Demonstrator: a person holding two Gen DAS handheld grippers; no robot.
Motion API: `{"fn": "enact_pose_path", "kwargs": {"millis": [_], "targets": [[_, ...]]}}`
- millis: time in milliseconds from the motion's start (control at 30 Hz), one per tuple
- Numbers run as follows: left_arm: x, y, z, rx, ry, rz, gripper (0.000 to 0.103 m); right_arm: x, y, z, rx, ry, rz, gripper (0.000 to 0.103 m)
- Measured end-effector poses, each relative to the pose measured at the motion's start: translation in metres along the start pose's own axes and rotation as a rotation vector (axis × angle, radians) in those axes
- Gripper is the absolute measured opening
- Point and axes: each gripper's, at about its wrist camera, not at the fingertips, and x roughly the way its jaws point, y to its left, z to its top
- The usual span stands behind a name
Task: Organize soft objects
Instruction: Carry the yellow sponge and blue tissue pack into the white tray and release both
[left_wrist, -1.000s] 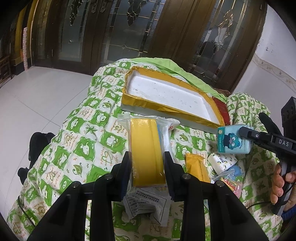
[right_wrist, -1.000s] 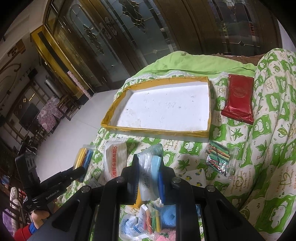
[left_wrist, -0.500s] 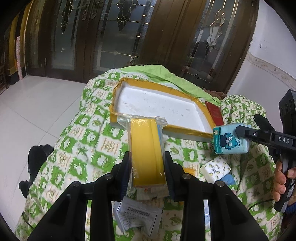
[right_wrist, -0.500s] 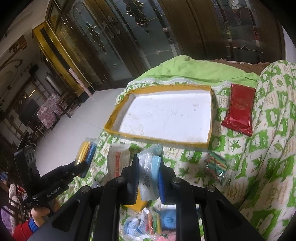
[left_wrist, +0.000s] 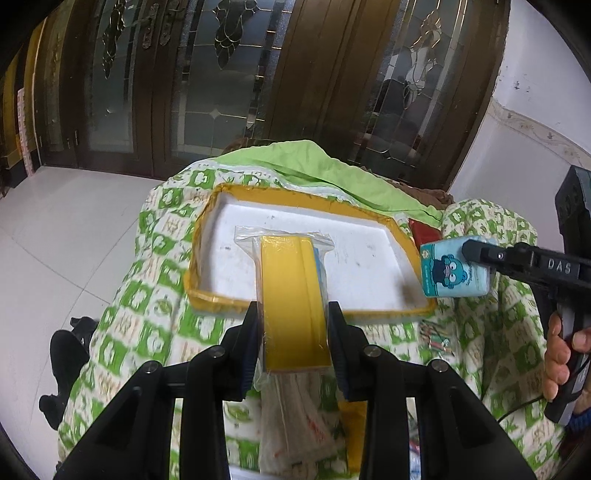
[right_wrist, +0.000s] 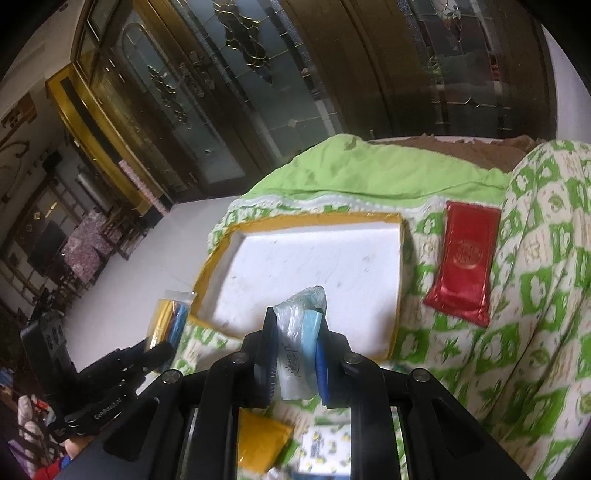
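Note:
My left gripper (left_wrist: 293, 314) is shut on a yellow pack in a clear bag (left_wrist: 291, 295), held over the near edge of the white tray with a gold rim (left_wrist: 229, 192). My right gripper (right_wrist: 295, 325) is shut on a light-blue tissue pack (right_wrist: 301, 332) with a cartoon face, held above the tray's (right_wrist: 317, 258) near right corner. The tissue pack (left_wrist: 452, 269) and right gripper also show in the left wrist view. The yellow pack (right_wrist: 168, 321) and left gripper show at lower left of the right wrist view. The tray holds nothing.
A green-and-white patterned blanket (left_wrist: 147, 317) covers the surface. A red packet (right_wrist: 463, 262) lies right of the tray. A bag of coloured sticks (left_wrist: 436, 336), a yellow pouch (right_wrist: 262, 443) and a white patterned pack (right_wrist: 321, 450) lie near me. Glass doors stand behind.
Both grippers have lifted and moved forward with their packs, from over the blanket's pile to the tray's near edge. The tray now looks closer in both views.

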Motion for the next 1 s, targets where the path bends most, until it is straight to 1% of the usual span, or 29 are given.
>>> {"fn": "enact_pose_path", "kwargs": {"millis": [300,467,600,733,833,967,1000], "targets": [[0.031,-0.001,0.021,0.008,0.018,0.013,0.033,0.035,-0.011,0.008,-0.024,0.047,-0.128,0.018],[0.056,-0.001,0.028,0.017,0.051,0.035,0.033,0.050,-0.008,0.005,-0.095,0.068,-0.210,0.018],[0.075,0.001,0.034,0.026,0.069,0.052,0.033,0.063,-0.004,0.001,-0.153,0.088,-0.256,0.018],[0.092,0.005,0.037,0.028,0.094,0.072,0.033,0.075,-0.004,-0.003,-0.173,0.117,-0.268,0.018],[0.102,0.012,0.037,0.011,0.114,0.078,0.033,0.082,-0.001,-0.005,-0.186,0.128,-0.264,0.018],[0.110,0.020,0.036,-0.007,0.129,0.087,0.033,0.091,0.000,-0.005,-0.173,0.146,-0.217,0.019],[0.113,0.023,0.035,-0.012,0.136,0.090,0.033,0.094,-0.001,-0.005,-0.162,0.151,-0.200,0.021]]}}
